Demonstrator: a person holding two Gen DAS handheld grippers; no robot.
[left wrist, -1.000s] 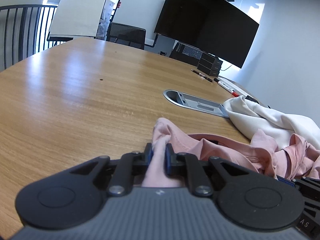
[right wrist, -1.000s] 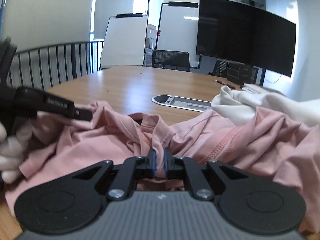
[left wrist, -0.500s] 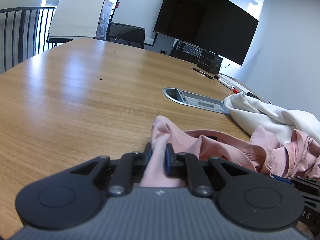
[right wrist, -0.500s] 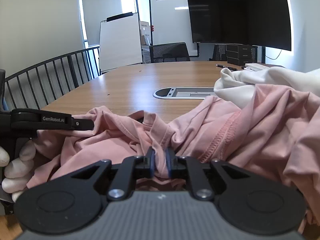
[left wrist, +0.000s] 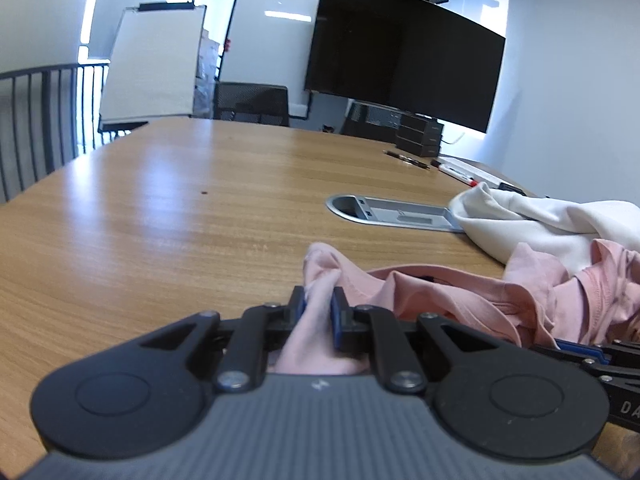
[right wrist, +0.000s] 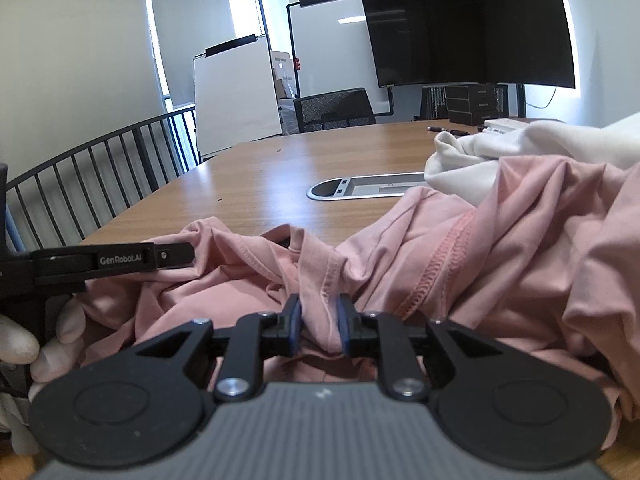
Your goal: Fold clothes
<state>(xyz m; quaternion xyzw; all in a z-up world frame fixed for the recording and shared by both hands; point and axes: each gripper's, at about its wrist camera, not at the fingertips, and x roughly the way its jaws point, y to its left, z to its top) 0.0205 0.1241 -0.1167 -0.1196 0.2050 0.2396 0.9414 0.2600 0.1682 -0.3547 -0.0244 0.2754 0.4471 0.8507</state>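
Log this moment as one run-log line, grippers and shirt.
left gripper: shut on pink shirt | right gripper: jaws just opening, shirt fold between pads | white garment: beside | table: shirt crumpled

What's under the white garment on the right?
The white garment lies over one end of the silver cable hatch and over part of the pink shirt. Anything else beneath is hidden.
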